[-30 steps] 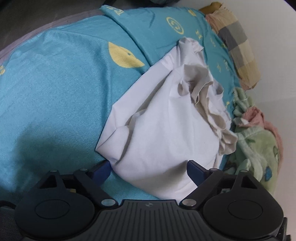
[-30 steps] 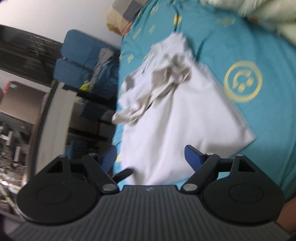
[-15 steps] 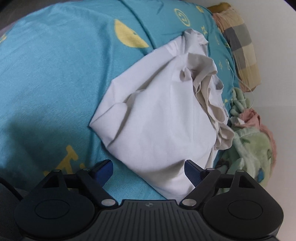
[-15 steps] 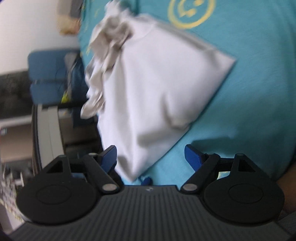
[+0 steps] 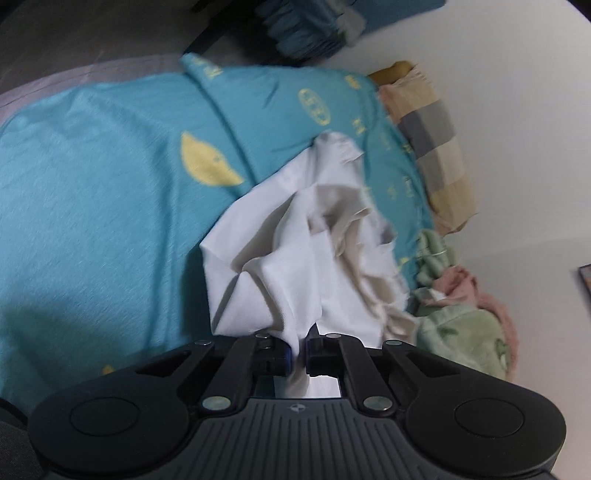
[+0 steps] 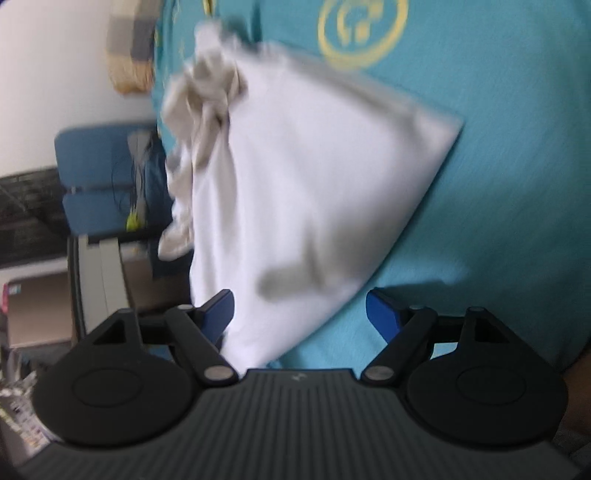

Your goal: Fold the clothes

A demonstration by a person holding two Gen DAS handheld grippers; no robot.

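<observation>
My left gripper [image 5: 298,354] is clamped tight on the near edge of the white garment [image 5: 295,266]; cloth bunches up between the two fingers and runs down past them toward the camera. From that pinch the garment rises in folds and spreads away across the teal bedsheet [image 5: 92,206], which carries yellow printed figures. Its far part is crumpled into a greyish-white knot of fabric. To the right of it, against the white wall [image 5: 517,129], lies a checked yellow-and-grey cloth [image 5: 436,158], and nearer me a green and pink fleece blanket [image 5: 465,325] sits just beside the garment's right edge.

My right gripper [image 6: 300,308] stands wide apart, its blue fingers [image 6: 382,312] well clear of each other. The garment [image 6: 303,177] shows here as a rough triangle on the sheet [image 6: 517,184], its narrow lower corner reaching in between the fingers; the left finger is just beside that cloth, and I cannot tell whether it touches, since the view is blurred. The right finger is over bare sheet. A yellow ring emblem [image 6: 364,33] is printed beyond the garment's far edge. Off the bed's left side I see a blue chair [image 6: 99,177].
</observation>
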